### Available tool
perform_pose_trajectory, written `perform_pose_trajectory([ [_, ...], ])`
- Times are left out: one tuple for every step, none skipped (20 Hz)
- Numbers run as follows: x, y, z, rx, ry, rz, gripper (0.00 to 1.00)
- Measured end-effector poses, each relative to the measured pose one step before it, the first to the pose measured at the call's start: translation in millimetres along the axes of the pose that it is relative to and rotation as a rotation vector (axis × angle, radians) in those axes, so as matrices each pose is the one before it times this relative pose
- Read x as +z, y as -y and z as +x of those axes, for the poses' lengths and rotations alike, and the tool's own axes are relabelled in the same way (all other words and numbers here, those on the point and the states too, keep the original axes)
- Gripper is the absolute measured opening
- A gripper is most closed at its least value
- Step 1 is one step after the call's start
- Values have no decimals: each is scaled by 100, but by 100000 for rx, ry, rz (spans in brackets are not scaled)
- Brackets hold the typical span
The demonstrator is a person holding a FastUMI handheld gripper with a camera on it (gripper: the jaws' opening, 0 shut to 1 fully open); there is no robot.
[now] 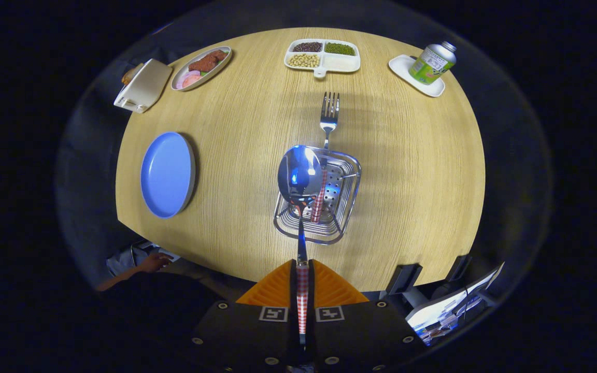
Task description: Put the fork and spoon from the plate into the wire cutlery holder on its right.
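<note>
And here's the spoon (298, 176) up in the air, its checked handle pinched tight between the two fingers of the gripper (302, 282), bowl pointing forward and hanging right above the wire cutlery holder (347, 194). The fork (328, 124) looks to be in there already, handle down inside the basket, tines leaning out over the far rim toward the divided dish of beans (340, 63). Off to the left the blue plate (166, 173) sits bare on the wooden table (423, 171), so I'd call this the last leg: second utensil, carried over, not yet dropped. Tricky bit coming, I reckon: the spoon seems to lie flat along the fingers, so it wants tipping to get one end down into the basket, clear of the fork's handle, before those fingers let go. Release too high or too flat and it could clatter off the rim.
</note>
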State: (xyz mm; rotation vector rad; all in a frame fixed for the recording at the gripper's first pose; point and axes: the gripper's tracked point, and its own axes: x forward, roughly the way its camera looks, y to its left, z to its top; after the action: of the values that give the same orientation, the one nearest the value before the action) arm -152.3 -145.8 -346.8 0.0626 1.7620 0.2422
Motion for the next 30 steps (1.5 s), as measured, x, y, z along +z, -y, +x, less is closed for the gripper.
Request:
perform_pose_trajectory([
  [56, 65, 219, 484, -905, 334, 5],
  [28, 180, 168, 228, -572, 567, 5],
  [-31, 57, 109, 296, -638, 637, 5],
  [25, 115, 147, 490, -521, 405, 6],
  [-207, 36, 91, 590, -886, 869, 7],
  [41, -15, -165, 707, -213, 120, 7],
  [-101, 139, 11, 136, -260, 204, 8],
  [111, 97, -44, 412, -18, 55, 9],
  [9, -23, -90, 351, -21, 569, 10],
  [109, 3, -22, 480, -62, 605, 11],
  [136, -14, -206, 358, 471, 656, 10],
  [149, 3, -347, 224, 84, -90, 11],
  [78, 114, -21, -94, 867, -181, 12],
  [213, -35, -333, 672, 840, 352, 12],
  [396, -181, -344, 874, 1817, 1176, 14],
  [554, 61, -300, 125, 2348, 1526, 16],
  [470, 9, -307, 51, 2472, 1528, 17],
  [506, -39, -273, 156, 2830, 1506, 18],
  [676, -142, -142, 950, 3333, 1396, 20],
  [204, 108, -28, -156, 1197, 1363, 21],
  [614, -148, 323, 686, 3561, 526, 21],
  [352, 9, 274, -545, 3352, -503, 21],
  [408, 3, 958, -233, 2829, -1048, 23],
  [79, -72, 586, 121, 1769, 1514, 22],
  [44, -471, 233, 1513, 899, 3171, 22],
  [429, -503, 510, 2311, 2171, 1905, 22],
  [35, 33, 175, 715, 431, -760, 24],
  [-101, 14, 401, 504, -219, -674, 24],
  [176, 73, 291, 235, 11, -88, 25],
  [293, 131, 110, 125, 288, 347, 25],
])
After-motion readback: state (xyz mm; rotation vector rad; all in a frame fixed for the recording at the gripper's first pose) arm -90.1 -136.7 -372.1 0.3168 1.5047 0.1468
